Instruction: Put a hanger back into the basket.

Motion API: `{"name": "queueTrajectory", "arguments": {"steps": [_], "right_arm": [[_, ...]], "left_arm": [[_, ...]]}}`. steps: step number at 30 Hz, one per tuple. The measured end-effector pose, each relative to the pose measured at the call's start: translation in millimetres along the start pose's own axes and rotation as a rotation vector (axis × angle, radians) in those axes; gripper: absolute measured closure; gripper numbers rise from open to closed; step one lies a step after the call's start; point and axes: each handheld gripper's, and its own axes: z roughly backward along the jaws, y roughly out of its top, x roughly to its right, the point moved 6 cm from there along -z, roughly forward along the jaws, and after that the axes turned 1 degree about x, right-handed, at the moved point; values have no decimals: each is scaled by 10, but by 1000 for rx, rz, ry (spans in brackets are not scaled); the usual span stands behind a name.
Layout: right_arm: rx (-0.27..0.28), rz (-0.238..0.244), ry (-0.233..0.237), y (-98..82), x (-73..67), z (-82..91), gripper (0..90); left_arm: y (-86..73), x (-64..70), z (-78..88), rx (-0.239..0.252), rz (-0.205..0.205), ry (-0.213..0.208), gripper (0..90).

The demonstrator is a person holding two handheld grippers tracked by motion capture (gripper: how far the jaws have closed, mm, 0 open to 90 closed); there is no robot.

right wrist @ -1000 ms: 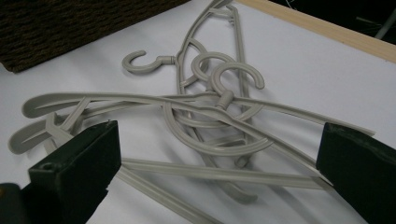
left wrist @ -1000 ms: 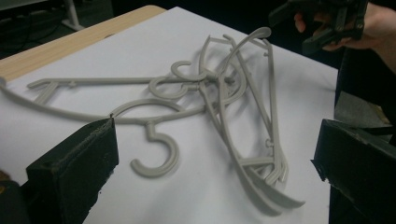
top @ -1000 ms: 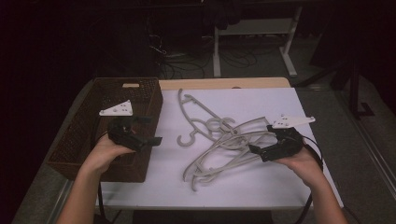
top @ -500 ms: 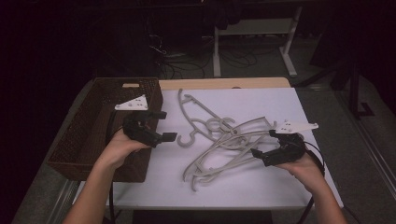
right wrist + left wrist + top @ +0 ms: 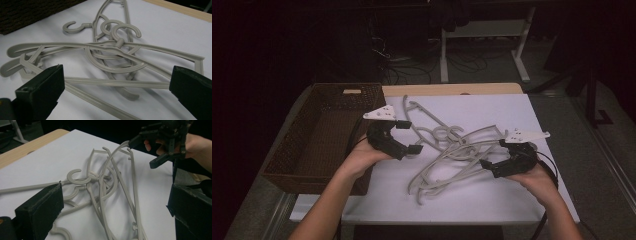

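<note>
Lying between both claws: hangers (image 5: 452,150)

Both forearms are bare, with no sleeves showing. Each hand wraps a black gripper of angular, blocky build: the left gripper (image 5: 406,136) and the right gripper (image 5: 493,155) each carry a pale grey three-cornered plate on top, dotted with small holes. Thick black cables trail from them. The jaws end in flat, matte black pads.
</note>
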Motion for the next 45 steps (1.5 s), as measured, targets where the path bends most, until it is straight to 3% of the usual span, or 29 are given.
{"name": "queueTrajectory", "arguments": {"steps": [8, 15, 23, 30, 45], "right_arm": [[8, -1, 1, 11, 4, 15, 0], [5, -1, 1, 10, 6, 6, 0], [6, 17, 1, -1, -31, -21, 0], [9, 12, 6, -10, -41, -45, 0], [0, 6, 8, -26, -31, -64, 0]], "left_arm": [[-37, -1, -290, -45, -21, -8, 1], [-94, -36, -521, -76, -10, -22, 1], [-190, -78, -658, -97, -7, -14, 2], [-275, -69, -771, -107, -20, 0, 74], [-591, -90, -1095, -227, -70, 56, 338]]}}
